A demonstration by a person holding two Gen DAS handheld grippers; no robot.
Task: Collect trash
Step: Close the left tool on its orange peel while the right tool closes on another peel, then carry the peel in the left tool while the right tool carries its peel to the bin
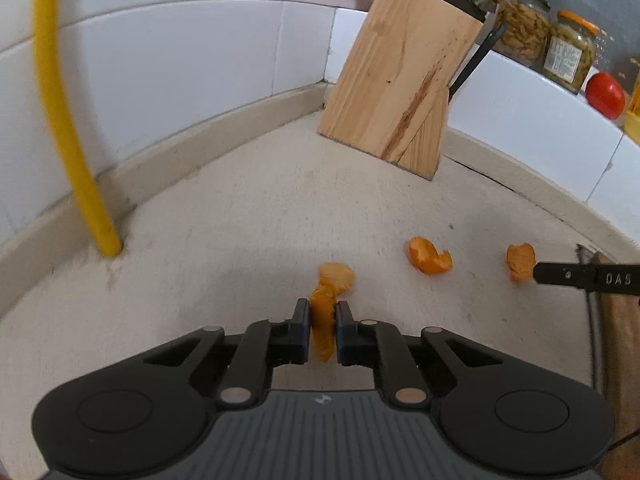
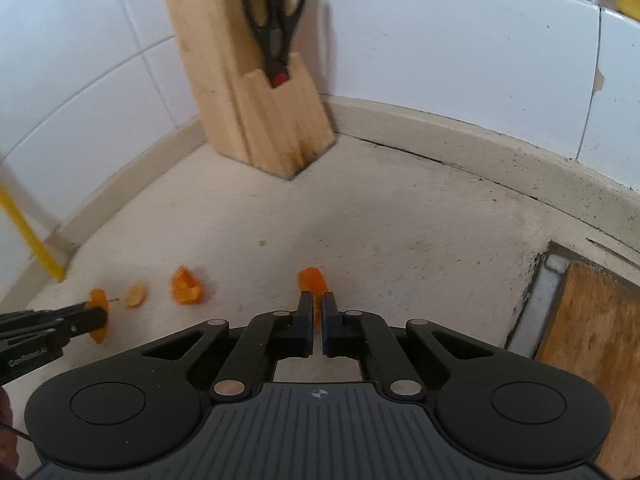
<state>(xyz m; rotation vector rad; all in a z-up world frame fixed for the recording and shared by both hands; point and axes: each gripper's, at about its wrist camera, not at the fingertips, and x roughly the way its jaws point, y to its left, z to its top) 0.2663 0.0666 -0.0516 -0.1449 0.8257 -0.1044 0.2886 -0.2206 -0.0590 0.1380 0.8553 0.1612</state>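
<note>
Several orange peel pieces lie on the pale counter [image 1: 224,240]. In the left wrist view my left gripper [image 1: 323,306] is shut on a long peel strip [image 1: 322,340] that stands upright between its pads. A second piece [image 1: 339,275] lies just beyond it and a curled one [image 1: 430,257] further right. My right gripper [image 2: 317,300] is shut on another peel piece [image 2: 311,280], which sticks out past its fingertips. The right wrist view shows the left gripper [image 2: 100,314] at the left edge, with two loose pieces [image 2: 136,294] [image 2: 186,286] between the two grippers.
A wooden knife block [image 1: 400,88] with black scissors [image 2: 276,20] stands in the tiled corner. A yellow tube [image 1: 60,120] rises from the counter at left. Jars [image 1: 524,28] and a tomato [image 1: 605,95] sit on the ledge. A wooden board [image 2: 592,340] lies at right.
</note>
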